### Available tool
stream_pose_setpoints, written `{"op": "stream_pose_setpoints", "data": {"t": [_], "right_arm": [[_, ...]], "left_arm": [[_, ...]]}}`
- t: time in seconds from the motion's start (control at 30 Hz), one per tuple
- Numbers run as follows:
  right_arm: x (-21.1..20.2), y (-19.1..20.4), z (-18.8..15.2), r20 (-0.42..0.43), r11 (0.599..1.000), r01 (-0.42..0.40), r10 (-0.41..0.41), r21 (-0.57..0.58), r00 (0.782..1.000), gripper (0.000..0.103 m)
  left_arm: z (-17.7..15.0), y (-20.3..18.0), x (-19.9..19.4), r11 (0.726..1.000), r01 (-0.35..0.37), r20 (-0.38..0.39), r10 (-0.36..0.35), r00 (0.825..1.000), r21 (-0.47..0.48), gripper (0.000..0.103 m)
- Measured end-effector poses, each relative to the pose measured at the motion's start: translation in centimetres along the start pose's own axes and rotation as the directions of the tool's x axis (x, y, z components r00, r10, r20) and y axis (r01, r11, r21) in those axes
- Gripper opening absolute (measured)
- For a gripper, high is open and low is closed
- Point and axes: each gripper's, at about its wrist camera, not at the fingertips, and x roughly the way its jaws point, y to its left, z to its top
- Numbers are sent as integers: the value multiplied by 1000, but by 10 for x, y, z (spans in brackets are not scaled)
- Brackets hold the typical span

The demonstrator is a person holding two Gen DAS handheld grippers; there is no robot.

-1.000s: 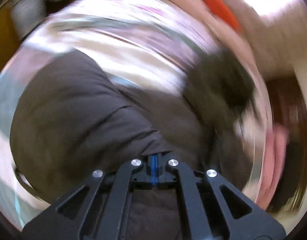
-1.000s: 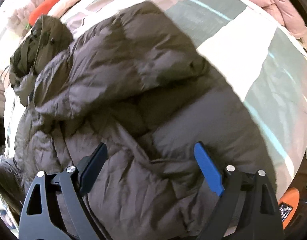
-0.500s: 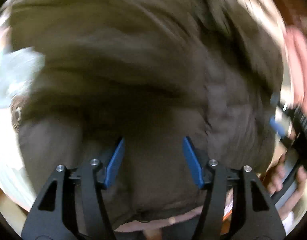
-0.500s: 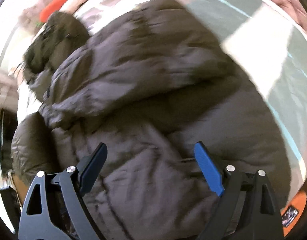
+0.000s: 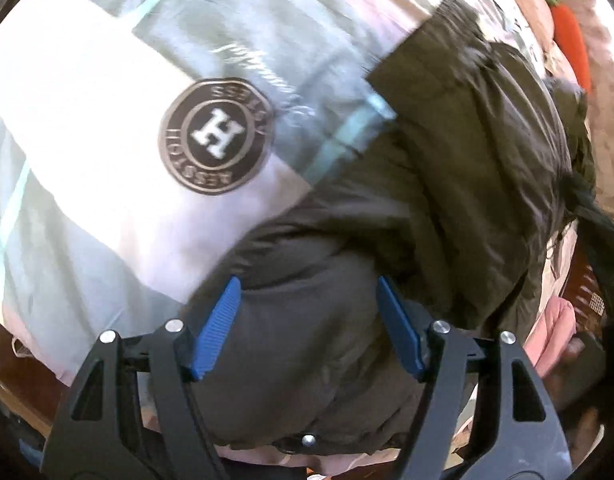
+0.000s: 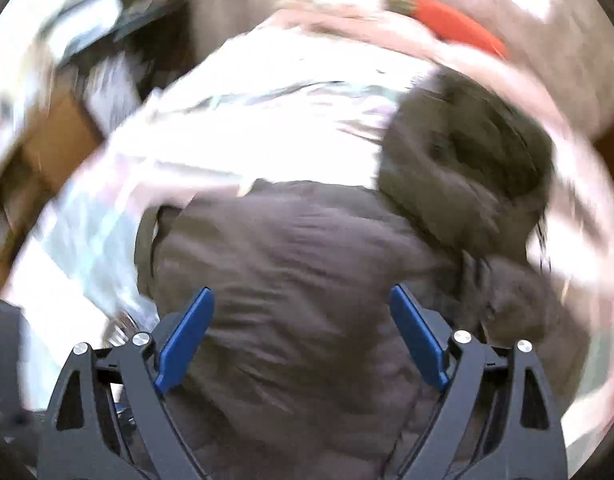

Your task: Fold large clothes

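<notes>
- jacket [image 5: 447,200], a dark brown padded one, lies on the bed cover [image 5: 107,120] and takes the right and lower part of my left view.
- my left gripper [image 5: 309,322] points down at a rounded fold of the jacket; its jaws are opening, and the fold is between the blue pads [image 5: 217,324] but i do not see them press on it.
- the bed cover has blocks of white, grey-green and pale pink, and a round dark badge [image 5: 217,136] with the letter h lies on it, left of the jacket.
- my right gripper [image 6: 301,336] has its jaws wide, over the jacket [image 6: 307,264]; the pads do not touch the cloth as far as i can tell, and this view is much blurred.
- the hood [image 6: 463,160], more olive in colour, lies at the upper right of the jacket in the right view.
- an orange carrot toy [image 5: 571,44] lies beyond the jacket, near the far edge of the bed.
</notes>
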Motion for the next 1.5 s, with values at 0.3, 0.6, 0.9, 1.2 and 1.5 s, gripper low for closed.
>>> {"op": "stream_pose_setpoints", "data": {"t": [0.3,0.6,0.9,1.2,1.5], "right_arm": [[15,-75,-19,-7,926,-36,42,375,999,9],[13,-255,-179,-119,367,82,79,926,990,70],[17,-272,-232,-109,202,76,158,977,981,86],[-12,-306,-314,-79,-139,83,35,987,996,86],[47,-311,-261,328,-146,-295,324,944,888,101]], "left_arm": [[4,4,13,998,-19,-22,21,1000,63,72],[-5,-68,40,987,-46,-17,49,999,156,78],[-22,-142,64,971,-78,-27,86,996,225,83],[-16,-147,20,925,-314,177,279,944,214,85],[-16,-177,58,980,-7,-30,13,999,200,88]]}}
